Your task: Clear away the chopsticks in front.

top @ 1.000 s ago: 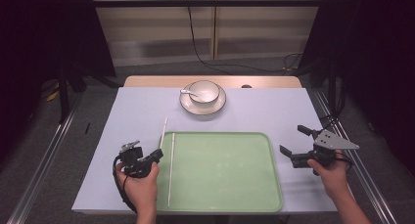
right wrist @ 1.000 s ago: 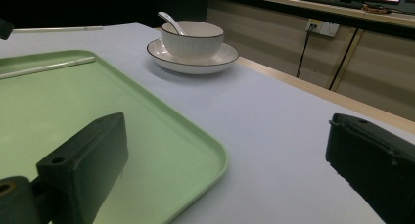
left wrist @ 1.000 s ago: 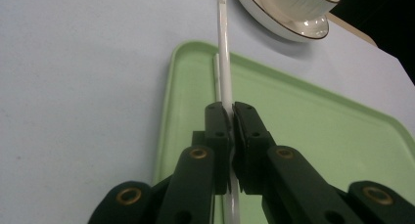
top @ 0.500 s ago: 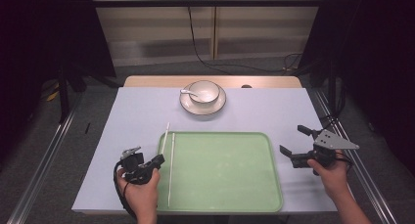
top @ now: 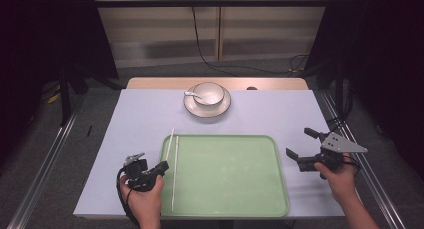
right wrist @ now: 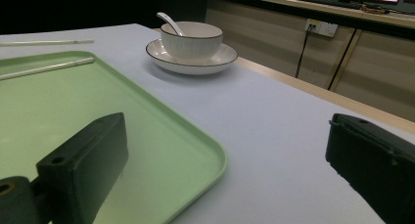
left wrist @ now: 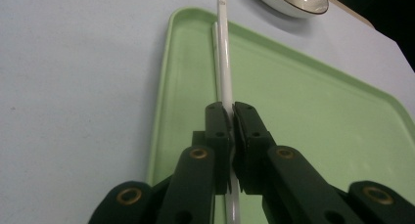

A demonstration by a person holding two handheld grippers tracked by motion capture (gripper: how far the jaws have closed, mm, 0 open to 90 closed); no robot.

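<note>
Left gripper (top: 159, 168) sits at 7 o'clock on the table (top: 125, 139), its jaws clamped tight on a white chopstick (left wrist: 226, 72). In the left gripper view that stick runs straight out between the pads toward 12 o'clock, crossing the left rim of the green tray (left wrist: 318, 136). A 2nd chopstick (left wrist: 215, 57) lies just beside it inside the tray, along the left edge.

From the high view, the 2 sticks form a narrow V at the tray's left side: 1 chopstick (top: 174, 174) lies flat in the tray, the other (top: 169, 145) slants over the rim onto the table.

Right gripper (top: 301, 149) hovers at 4 o'clock, just off the tray's right edge, jaws spread wide with nothing between them.

Up at 12 o'clock, a white bowl (top: 208, 93) stands on a saucer (top: 190, 105) with a spoon (top: 192, 94) resting inside, well apart from the tray.
</note>
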